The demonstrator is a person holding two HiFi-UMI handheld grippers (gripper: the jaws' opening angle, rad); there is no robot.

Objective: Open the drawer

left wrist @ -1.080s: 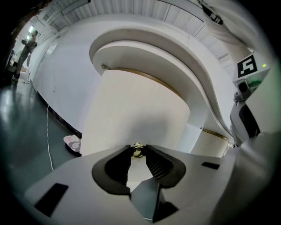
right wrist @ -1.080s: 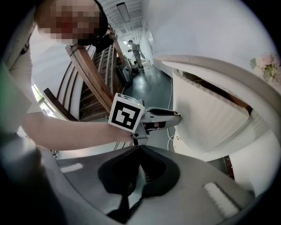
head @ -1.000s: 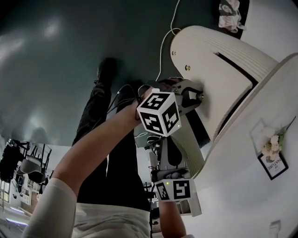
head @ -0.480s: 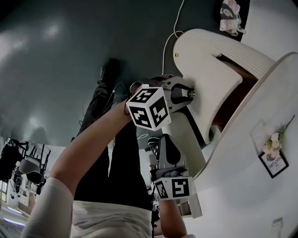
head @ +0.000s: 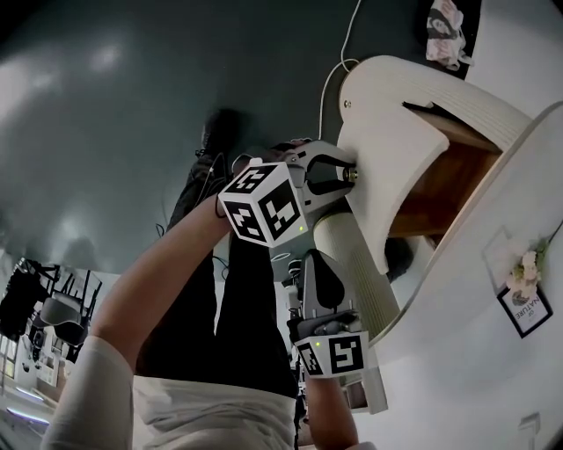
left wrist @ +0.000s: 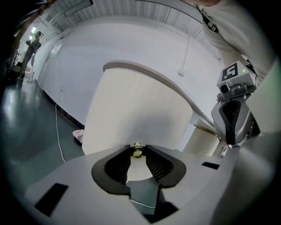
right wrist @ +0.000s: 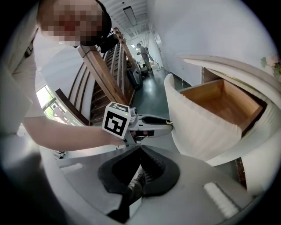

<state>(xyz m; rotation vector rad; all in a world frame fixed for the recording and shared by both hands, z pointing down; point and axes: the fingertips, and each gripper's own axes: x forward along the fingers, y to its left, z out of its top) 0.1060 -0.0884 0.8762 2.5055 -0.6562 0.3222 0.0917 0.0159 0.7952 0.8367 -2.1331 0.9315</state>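
Note:
The curved, ribbed white drawer front (head: 387, 167) stands pulled out from the rounded white cabinet (head: 457, 290), and its wooden inside (right wrist: 219, 103) shows. My left gripper (head: 350, 176) is shut on the drawer's small brass knob (left wrist: 138, 150), with one pad on each side of it. In the right gripper view the left gripper (right wrist: 169, 124) reaches the drawer front (right wrist: 197, 127) from the left. My right gripper (right wrist: 140, 151) hangs lower beside the cabinet, jaws shut with nothing held; it also appears in the head view (head: 310, 264).
A framed picture with a flower (head: 525, 299) sits on the cabinet top. A white cable (head: 339, 61) runs over the dark floor, and a crumpled cloth (head: 447, 26) lies farther off. The person's shoe (head: 215, 132) is left of the drawer. A wooden frame (right wrist: 103, 74) stands behind.
The left gripper has moved left with the knob, drawing the drawer further out; the gap has widened and the wooden inside now shows. The right gripper shifted slightly.

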